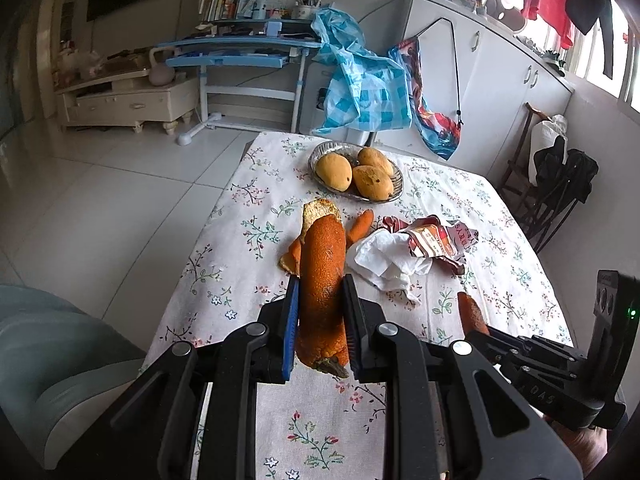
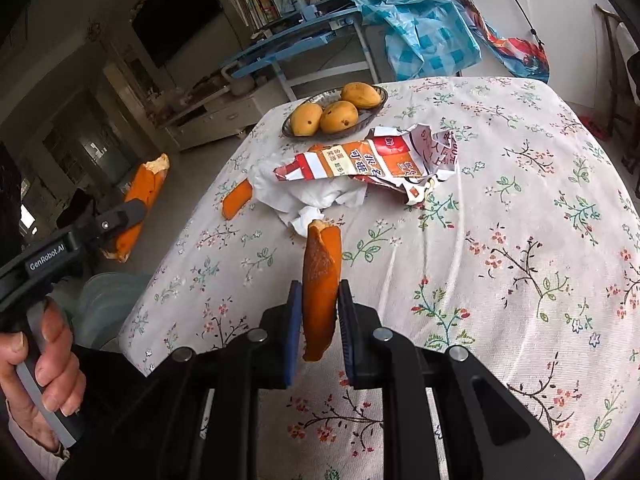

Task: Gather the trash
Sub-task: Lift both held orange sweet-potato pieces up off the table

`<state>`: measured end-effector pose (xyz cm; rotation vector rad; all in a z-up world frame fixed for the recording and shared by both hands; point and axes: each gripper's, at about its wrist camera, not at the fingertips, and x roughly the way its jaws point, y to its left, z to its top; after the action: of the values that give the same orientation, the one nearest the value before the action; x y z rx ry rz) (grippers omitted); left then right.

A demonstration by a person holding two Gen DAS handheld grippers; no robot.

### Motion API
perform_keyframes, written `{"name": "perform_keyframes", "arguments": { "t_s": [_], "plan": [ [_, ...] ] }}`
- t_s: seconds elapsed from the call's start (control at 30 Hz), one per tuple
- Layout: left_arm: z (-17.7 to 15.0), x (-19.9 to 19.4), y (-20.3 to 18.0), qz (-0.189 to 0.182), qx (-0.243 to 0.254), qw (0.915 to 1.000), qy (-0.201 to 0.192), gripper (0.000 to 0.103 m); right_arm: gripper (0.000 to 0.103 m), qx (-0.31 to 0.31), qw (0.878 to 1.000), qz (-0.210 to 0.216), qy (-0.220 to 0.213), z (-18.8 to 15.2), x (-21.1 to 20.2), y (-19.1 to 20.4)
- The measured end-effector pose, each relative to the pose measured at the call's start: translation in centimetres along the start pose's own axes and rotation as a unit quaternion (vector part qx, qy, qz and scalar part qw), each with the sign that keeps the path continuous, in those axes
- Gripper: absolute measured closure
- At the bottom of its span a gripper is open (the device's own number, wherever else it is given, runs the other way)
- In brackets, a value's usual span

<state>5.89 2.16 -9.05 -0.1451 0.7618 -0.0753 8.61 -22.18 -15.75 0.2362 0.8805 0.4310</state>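
My left gripper (image 1: 320, 284) is shut on a large orange peel (image 1: 323, 280) and holds it above the table's left part; the same gripper and peel (image 2: 140, 204) show at the left of the right wrist view. My right gripper (image 2: 319, 290) is shut on a smaller orange peel (image 2: 321, 280), lifted above the cloth; that peel's tip shows in the left wrist view (image 1: 472, 312). On the floral tablecloth (image 2: 500, 240) lie a loose peel piece (image 2: 237, 200), a crumpled white tissue (image 2: 304, 196) and a torn red-and-orange wrapper (image 2: 372, 160).
A glass dish (image 1: 396, 188) with three mangoes (image 1: 334, 172) stands at the table's far end. Beyond it hang a blue checked bag (image 1: 360, 88) and a blue desk (image 1: 240, 52). A grey seat (image 1: 48, 344) is at the table's left. White cabinets (image 1: 500, 80) line the right wall.
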Motion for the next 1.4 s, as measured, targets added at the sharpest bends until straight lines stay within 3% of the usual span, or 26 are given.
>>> {"name": "perform_keyframes", "arguments": {
  "t_s": [0.37, 0.73, 0.77, 0.87, 1.1, 1.4],
  "plan": [
    [-1.3, 3.3, -0.8, -0.006, 0.009, 0.9981, 0.06, 0.084, 0.084, -0.058, 0.995, -0.077, 0.037, -0.9, 1.1, 0.5],
    [-3.3, 6.9, -1.3, 0.013, 0.016, 0.9933, 0.113, 0.084, 0.082, -0.098, 0.988, -0.105, 0.048, -1.6, 1.4, 1.2],
    [-3.5, 7.2, -1.4, 0.017, 0.019, 0.9929, 0.116, 0.083, 0.078, -0.1, 0.988, -0.107, 0.047, -1.6, 1.4, 1.2],
    [-3.7, 7.4, -1.9, 0.031, 0.035, 0.993, 0.108, 0.083, 0.065, -0.101, 0.988, -0.11, 0.043, -1.7, 1.3, 1.2],
    [-4.1, 7.4, -2.7, 0.053, 0.063, 0.9921, 0.095, 0.08, 0.062, -0.1, 0.989, -0.109, 0.033, -1.8, 1.4, 1.2],
    [-4.4, 6.9, -2.9, 0.052, 0.064, 0.9921, 0.095, 0.077, 0.062, -0.101, 0.988, -0.109, 0.029, -1.7, 1.5, 1.5]
  ]
}}
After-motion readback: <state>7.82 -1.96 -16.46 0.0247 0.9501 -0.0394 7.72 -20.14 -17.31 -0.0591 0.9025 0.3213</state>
